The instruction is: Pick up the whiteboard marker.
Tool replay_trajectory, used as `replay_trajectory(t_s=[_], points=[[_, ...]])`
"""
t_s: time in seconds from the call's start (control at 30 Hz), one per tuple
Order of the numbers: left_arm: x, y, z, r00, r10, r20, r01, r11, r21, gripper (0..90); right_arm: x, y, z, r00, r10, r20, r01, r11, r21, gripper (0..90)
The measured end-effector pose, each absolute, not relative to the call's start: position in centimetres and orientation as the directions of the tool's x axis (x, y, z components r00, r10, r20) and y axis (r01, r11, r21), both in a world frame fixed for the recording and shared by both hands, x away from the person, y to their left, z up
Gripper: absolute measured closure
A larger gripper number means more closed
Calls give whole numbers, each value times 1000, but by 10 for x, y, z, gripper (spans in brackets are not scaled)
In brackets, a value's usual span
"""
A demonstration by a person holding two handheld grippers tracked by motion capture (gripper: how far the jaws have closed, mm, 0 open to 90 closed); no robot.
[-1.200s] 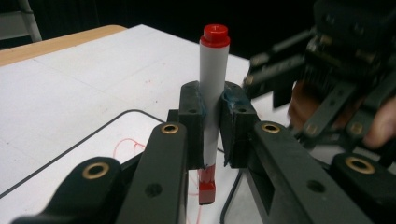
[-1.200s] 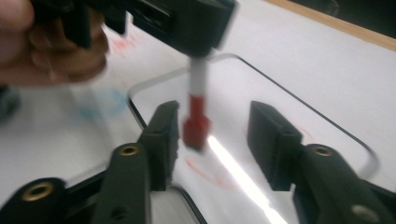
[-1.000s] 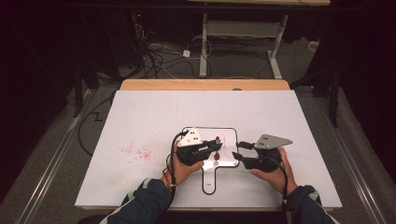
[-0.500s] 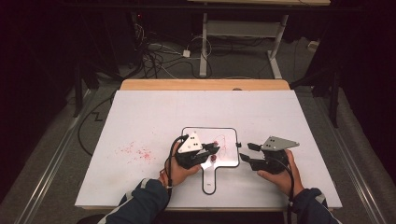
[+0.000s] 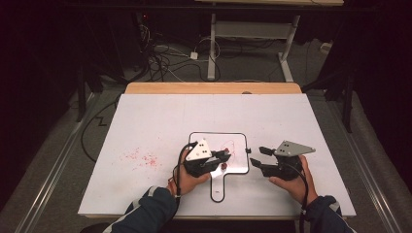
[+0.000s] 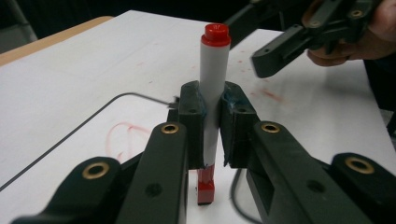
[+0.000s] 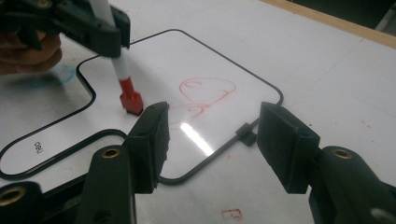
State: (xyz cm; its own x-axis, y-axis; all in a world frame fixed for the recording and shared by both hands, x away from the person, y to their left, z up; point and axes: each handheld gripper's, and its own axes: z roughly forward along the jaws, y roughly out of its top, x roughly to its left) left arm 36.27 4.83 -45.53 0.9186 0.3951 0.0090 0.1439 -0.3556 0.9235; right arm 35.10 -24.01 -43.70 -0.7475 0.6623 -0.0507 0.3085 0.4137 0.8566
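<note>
Hands come in from the near edge of the counter (image 5: 145, 116), each with a tool, and both sit close to the small whiteboard (image 5: 204, 141) with its black rim and handle pointing toward the person. The left tool (image 6: 212, 119) clamps a red marker (image 6: 212, 84) by its white barrel, cap-end up and red tip slanted down onto the whiteboard, which looks like the grip one takes for drawing; a red looping scribble (image 7: 205, 93) lies on the board just beyond the tip. The right tool (image 7: 212, 140) hovers at the whiteboard's right rim, jaws apart with nothing between them; they have just been opening, so I judge it has let go of the board's edge or waits to steady it. Just beside that rim a small black clip (image 7: 246, 132) juts out. Left of the whiteboard, red specks (image 5: 141, 158) stain the counter. Beyond the counter's far wooden edge (image 5: 214, 88), cables (image 5: 165, 58) tangle on the floor beneath a white desk frame (image 5: 252, 29). Nothing blocks the marker's path.
</note>
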Motion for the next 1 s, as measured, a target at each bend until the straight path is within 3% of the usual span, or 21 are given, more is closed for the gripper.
replay_trajectory(t_s=[0.3,0.6,1.0], points=[[376,39,-457,901,434,9,151,-332,931,788,344,-247,-440,-738,672,-57,316,419,851,411],[364,56,-453,918,397,6,156,-375,914,789,342,-247,-439,-739,671,-56,316,419,851,408],[363,50,-452,931,365,-3,152,-382,912,789,343,-245,-442,-744,666,-51,325,428,843,401]])
